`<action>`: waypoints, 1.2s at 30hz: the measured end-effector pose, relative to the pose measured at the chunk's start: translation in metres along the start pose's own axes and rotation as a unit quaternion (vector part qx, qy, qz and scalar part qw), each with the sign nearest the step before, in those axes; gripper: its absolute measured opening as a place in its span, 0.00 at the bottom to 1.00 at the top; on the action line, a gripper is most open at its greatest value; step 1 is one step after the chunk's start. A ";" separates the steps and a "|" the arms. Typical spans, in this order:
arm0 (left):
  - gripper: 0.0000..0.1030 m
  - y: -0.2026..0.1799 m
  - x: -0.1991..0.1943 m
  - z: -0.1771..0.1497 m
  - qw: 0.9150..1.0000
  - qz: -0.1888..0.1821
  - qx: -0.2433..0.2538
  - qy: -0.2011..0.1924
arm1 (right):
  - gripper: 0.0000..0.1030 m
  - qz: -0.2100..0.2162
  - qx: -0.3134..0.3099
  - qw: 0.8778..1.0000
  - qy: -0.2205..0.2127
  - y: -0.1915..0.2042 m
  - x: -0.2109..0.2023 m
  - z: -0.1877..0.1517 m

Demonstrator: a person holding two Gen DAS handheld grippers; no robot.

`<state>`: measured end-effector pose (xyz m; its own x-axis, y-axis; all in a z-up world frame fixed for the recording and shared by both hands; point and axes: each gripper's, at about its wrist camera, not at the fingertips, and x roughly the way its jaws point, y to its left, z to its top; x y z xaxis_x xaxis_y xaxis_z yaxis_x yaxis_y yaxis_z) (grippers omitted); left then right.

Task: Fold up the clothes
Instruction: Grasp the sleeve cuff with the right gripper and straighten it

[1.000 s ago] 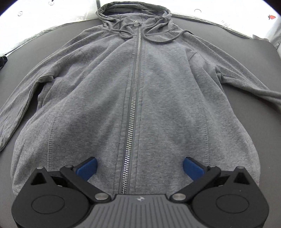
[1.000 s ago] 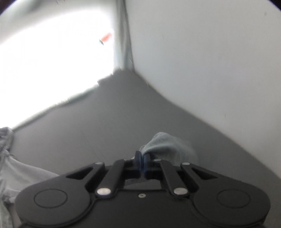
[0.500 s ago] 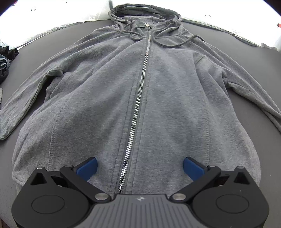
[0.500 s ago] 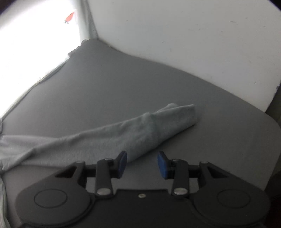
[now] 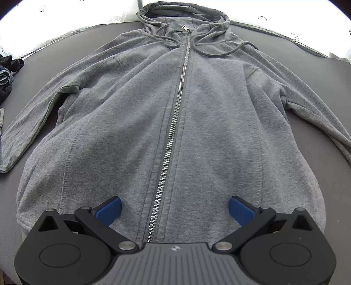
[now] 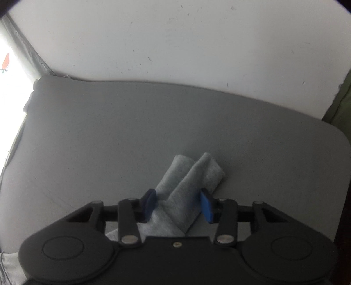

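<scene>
two tools out, neither gripping anything. left tool [image 5: 174, 207] spread wide over the hem of the grey hoodie [image 5: 175, 122], blue pads [image 5: 109, 209] either side of the zipper [image 5: 173, 136], apparently hovering; contact with the cloth impossible to confirm. right tool [image 6: 177, 205] partly open, pads straddling the cuff end of the right sleeve [image 6: 188, 182] but not pinching it, the cuff lying twisted and doubled over between them.

beyond the tools: hoodie spread face up and zipped on the dark grey surface [image 6: 131, 131], hood [image 5: 184, 15] at the far edge, drawstrings [image 5: 210, 51] loose across the chest, left sleeve [image 5: 33, 118] angled down alongside the body. some dark clothing [image 5: 7, 72] bunched at the far left edge. white wall [image 6: 175, 43] close behind the surface on the right.

risks from here, as a guess:
- closing on the twisted cuff as it lies could catch only one layer, or carry the twist into the fold and leave a lumpy sleeve.
- pulling the sleeve across with nothing pinning the body could drag the whole hoodie askew, throwing the zipper off centre.
- drawstrings could get trapped under a fold.
- sleeve end sitting near the surface's right edge, so a missed grab could nudge it off.
</scene>
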<state>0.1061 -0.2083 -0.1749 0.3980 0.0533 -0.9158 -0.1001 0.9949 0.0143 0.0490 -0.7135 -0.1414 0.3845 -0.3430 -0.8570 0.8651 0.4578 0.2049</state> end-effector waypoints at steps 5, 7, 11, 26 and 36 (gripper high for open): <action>1.00 0.002 0.000 -0.001 1.000 -0.007 0.005 -0.004 | 0.07 0.117 -0.005 0.984 -0.132 0.001 -0.064 0.001; 1.00 0.003 0.000 -0.002 1.000 -0.008 0.006 -0.007 | 0.07 0.148 -0.026 0.966 -0.212 -0.007 -0.097 -0.007; 1.00 0.003 -0.001 -0.005 1.000 -0.011 0.009 -0.016 | 0.07 0.087 -0.043 0.972 -0.216 -0.035 -0.097 -0.029; 1.00 0.005 -0.002 -0.007 0.999 -0.018 0.019 -0.026 | 0.47 -0.009 -0.053 0.992 -0.115 -0.052 -0.045 -0.061; 1.00 0.005 -0.004 -0.010 0.999 -0.018 0.020 -0.035 | 0.01 0.013 -0.146 0.986 -0.075 -0.023 -0.008 -0.017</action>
<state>0.0952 -0.2044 -0.1756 0.4638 0.0216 -0.8857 -0.0486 0.9988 -0.0011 0.0210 -0.7074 -0.1472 0.4668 -0.4359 -0.7695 0.7335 0.6768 0.0616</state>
